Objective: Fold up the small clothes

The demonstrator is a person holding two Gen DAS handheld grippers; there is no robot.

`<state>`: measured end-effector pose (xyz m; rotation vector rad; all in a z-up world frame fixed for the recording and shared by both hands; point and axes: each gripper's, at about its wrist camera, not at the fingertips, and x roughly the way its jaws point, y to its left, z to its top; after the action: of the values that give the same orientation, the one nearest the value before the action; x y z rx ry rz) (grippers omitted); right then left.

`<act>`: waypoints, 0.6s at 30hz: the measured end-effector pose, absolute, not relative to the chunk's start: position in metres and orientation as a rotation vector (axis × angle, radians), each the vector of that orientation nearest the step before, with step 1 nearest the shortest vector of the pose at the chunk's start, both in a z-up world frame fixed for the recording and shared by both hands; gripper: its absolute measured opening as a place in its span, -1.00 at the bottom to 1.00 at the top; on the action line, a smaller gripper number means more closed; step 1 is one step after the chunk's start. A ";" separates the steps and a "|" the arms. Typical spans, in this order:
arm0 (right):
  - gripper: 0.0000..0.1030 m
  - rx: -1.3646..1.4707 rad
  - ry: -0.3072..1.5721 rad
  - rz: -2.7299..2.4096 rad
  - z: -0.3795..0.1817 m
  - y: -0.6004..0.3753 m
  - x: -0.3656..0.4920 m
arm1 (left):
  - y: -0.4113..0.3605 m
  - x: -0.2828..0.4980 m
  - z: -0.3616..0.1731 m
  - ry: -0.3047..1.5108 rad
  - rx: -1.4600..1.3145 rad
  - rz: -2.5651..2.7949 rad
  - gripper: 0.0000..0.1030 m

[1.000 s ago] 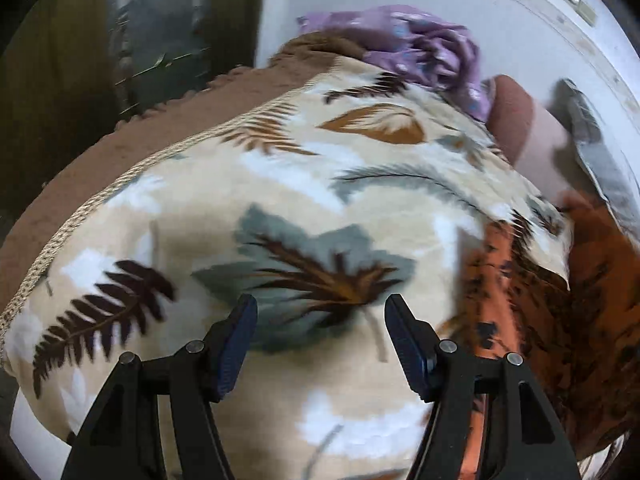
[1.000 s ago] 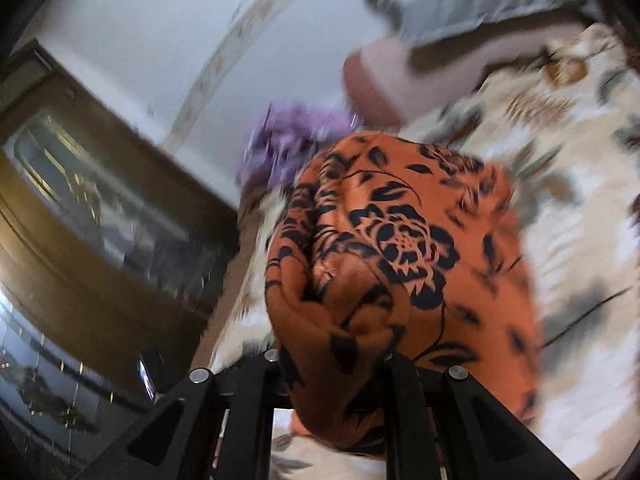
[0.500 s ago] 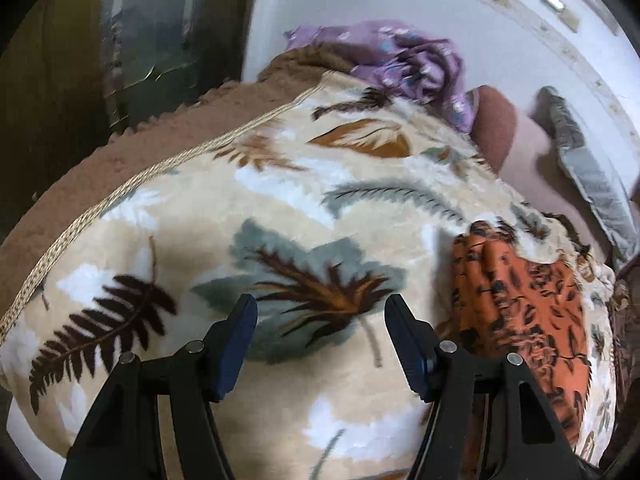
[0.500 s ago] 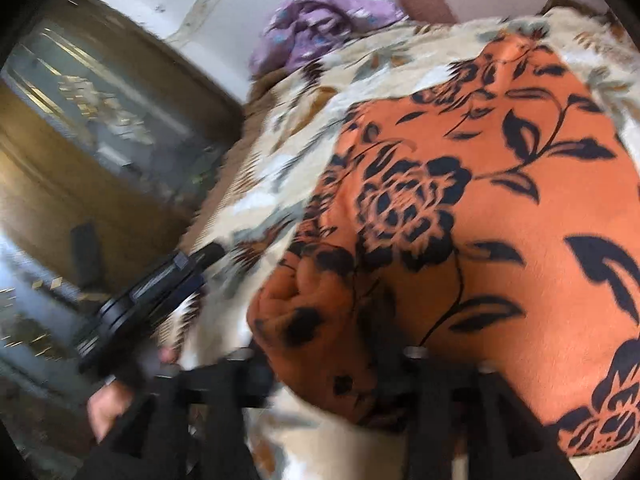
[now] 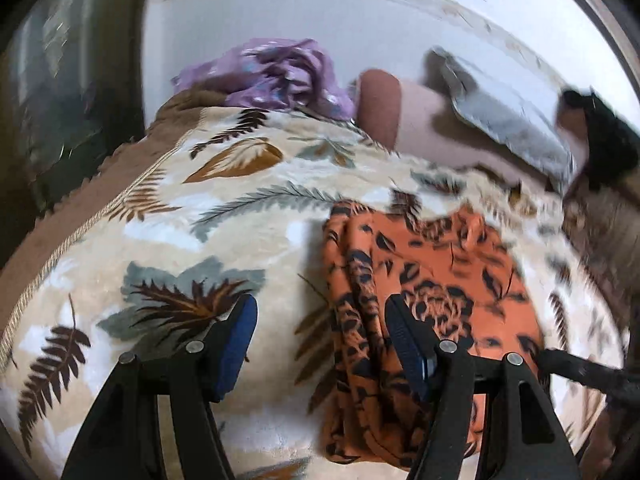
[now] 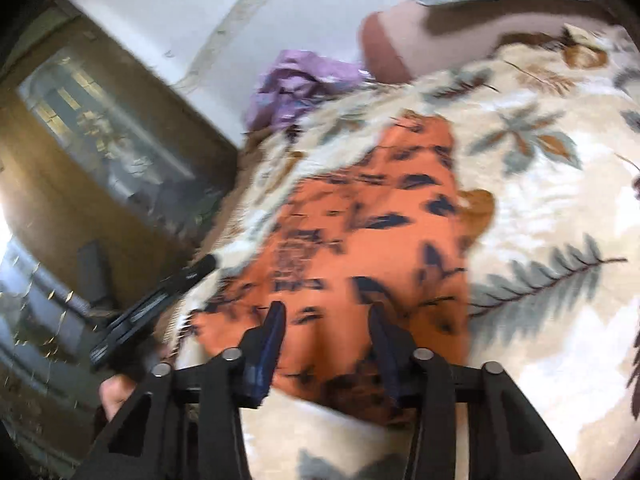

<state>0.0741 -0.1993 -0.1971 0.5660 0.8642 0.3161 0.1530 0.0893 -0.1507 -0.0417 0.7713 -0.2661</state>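
My right fingers [image 6: 326, 344] have just been closing but grasp nothing above the orange floral garment [image 6: 372, 236] spread on the leaf-print blanket [image 6: 540, 208], my left fingers [image 5: 320, 344] hang released; next, I judge, pinch an edge to fold.

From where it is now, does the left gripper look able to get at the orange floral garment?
Probably yes. The left gripper is open, with the orange floral garment flat on the leaf-print blanket just beneath it, and nothing lies between.

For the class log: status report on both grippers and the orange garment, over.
Left gripper open, empty. Right gripper jaws just closing, nothing pinched. Orange floral garment flat on leaf-print blanket. Nothing blocking.
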 end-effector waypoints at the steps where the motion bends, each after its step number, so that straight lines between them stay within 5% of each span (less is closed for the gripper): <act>1: -0.28 0.565 0.885 0.310 -0.205 -0.200 0.077 | 0.084 0.155 -0.158 0.799 0.005 -0.260 0.30; 7: -0.35 0.467 0.930 0.305 -0.206 -0.193 0.087 | 0.079 0.168 -0.197 0.950 0.133 -0.188 0.30; 13: -0.35 0.430 0.846 0.236 -0.164 -0.201 0.130 | 0.078 0.170 -0.200 0.938 0.137 -0.200 0.30; 18: -0.33 0.404 0.914 0.114 -0.185 -0.207 0.194 | 0.073 0.172 -0.201 0.931 0.154 -0.208 0.30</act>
<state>0.1939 -0.2068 -0.1847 0.4044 0.9139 0.1141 0.1719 0.0733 -0.2007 0.1540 0.9311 -0.2084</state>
